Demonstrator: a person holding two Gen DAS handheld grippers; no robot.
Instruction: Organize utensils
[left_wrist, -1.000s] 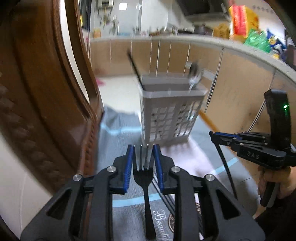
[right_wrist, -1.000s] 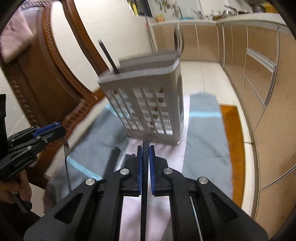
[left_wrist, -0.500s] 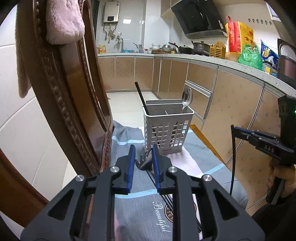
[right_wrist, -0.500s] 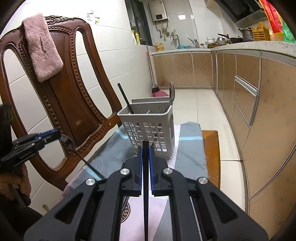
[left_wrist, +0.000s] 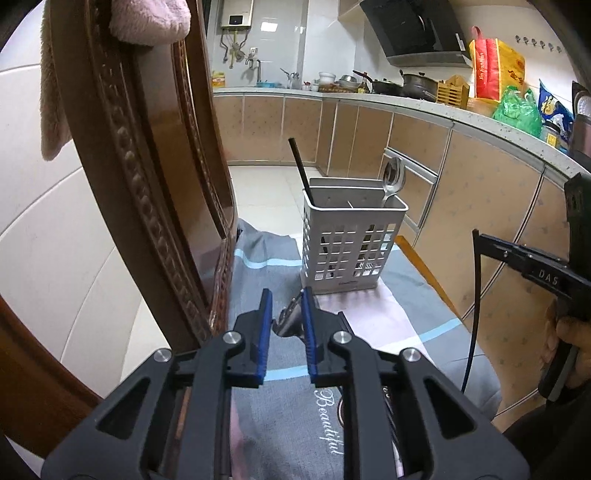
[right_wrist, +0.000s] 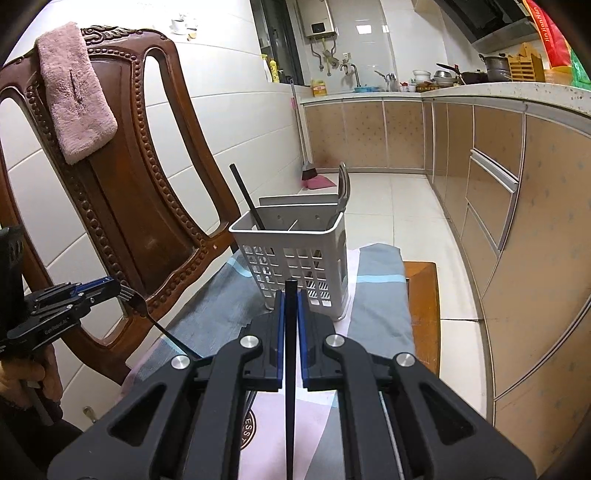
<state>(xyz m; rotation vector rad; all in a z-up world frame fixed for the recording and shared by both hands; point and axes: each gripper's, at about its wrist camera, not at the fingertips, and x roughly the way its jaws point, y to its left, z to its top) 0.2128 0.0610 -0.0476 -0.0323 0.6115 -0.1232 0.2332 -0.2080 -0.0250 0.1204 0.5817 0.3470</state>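
Note:
A pale slotted utensil basket (left_wrist: 351, 251) (right_wrist: 295, 258) stands on the patterned cloth (left_wrist: 266, 254). A black chopstick (left_wrist: 301, 170) leans in its left corner and a steel spoon (left_wrist: 393, 181) stands bowl-up in its right. My left gripper (left_wrist: 286, 299) (right_wrist: 114, 287) is shut on a steel fork (left_wrist: 290, 319) (right_wrist: 138, 301); its handle hangs down above the cloth, short of the basket. My right gripper (right_wrist: 291, 292) (left_wrist: 477, 237) is shut on another black chopstick (right_wrist: 291, 354) (left_wrist: 476, 295), lifted off the cloth to the basket's right.
A carved wooden chair back (right_wrist: 129, 192) with a pink towel (right_wrist: 74, 96) stands close on the left. Kitchen cabinets (right_wrist: 517, 221) run along the right. More utensils (left_wrist: 391, 424) lie on the cloth beneath the grippers. A hand (left_wrist: 565, 343) grips the right tool.
Both grippers have risen and drawn back from the basket with their utensils. The fork has tipped in the left jaws, from flat with tines forward to edge-on and slanted.

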